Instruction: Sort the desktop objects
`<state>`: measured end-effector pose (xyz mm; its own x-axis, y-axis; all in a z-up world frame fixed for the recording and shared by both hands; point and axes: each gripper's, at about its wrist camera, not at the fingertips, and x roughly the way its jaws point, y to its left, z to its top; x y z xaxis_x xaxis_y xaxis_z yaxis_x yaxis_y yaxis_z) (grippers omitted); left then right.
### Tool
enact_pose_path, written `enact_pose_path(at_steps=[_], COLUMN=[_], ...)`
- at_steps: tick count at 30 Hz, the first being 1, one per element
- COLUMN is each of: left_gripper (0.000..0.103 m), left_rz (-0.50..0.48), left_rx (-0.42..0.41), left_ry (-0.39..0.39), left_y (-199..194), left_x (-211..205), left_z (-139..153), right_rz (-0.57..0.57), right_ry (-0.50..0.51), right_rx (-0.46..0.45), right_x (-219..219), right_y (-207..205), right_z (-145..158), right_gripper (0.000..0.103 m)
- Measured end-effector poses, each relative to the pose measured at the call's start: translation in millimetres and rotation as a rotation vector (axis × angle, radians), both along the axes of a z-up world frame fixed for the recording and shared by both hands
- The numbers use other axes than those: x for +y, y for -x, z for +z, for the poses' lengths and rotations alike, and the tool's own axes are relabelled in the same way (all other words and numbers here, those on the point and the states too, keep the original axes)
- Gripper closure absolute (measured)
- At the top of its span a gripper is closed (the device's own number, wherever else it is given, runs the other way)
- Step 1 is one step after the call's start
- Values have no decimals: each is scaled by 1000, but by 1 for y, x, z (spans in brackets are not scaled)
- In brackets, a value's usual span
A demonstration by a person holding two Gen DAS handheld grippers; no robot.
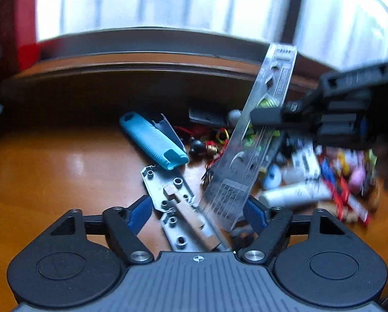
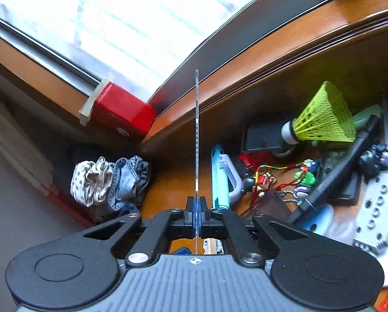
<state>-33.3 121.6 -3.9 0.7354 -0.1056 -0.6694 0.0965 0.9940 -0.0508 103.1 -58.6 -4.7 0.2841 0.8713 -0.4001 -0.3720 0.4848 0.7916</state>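
Observation:
A clear plastic ruler (image 1: 246,156) stands tilted above the wooden desk (image 1: 51,169). My right gripper (image 1: 266,117) comes in from the right and is shut on the ruler's middle. In the right wrist view the ruler (image 2: 196,130) appears edge-on, pinched between the blue pads of that gripper (image 2: 196,208). My left gripper (image 1: 199,210) is open, its jaws wide apart. The ruler's lower end hangs between them, close to the right pad (image 1: 256,214). A grey metal plate (image 1: 173,202) lies on the desk under the left gripper, beside a teal utility knife (image 1: 155,140).
Clutter fills the desk's right side: a white tube (image 1: 295,193), small toys and cords (image 2: 285,179), a green shuttlecock (image 2: 324,117), a black bar (image 2: 344,166). A red box (image 2: 121,109) sits on the window ledge. Folded cloth (image 2: 110,179) lies off the desk's left.

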Motion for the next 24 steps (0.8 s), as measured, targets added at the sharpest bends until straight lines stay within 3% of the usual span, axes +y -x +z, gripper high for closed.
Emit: enact_pose_path(at_steps=[5, 9, 13, 21, 24], left_gripper=[13, 13, 19, 20, 28], left_rz=[-263, -426, -524, -635, -650], left_rx=[-6, -10, 8, 20, 23], left_ry=[-179, -263, -258, -262, -240], left_y=[2, -4, -15, -22, -27], left_x=[4, 5, 7, 11, 13], left_z=[-5, -6, -8, -12, -12], right_rz=[-45, -80, -104, -128, -128], right_ry=[-37, -53, -56, -51, -48], right_rx=[12, 11, 18, 36, 39], right_x=[-24, -42, -52, -61, -60], right_y=[6, 10, 13, 17, 18], right_z=[0, 1, 0, -6, -7], right_gripper=[101, 101, 101, 101, 101])
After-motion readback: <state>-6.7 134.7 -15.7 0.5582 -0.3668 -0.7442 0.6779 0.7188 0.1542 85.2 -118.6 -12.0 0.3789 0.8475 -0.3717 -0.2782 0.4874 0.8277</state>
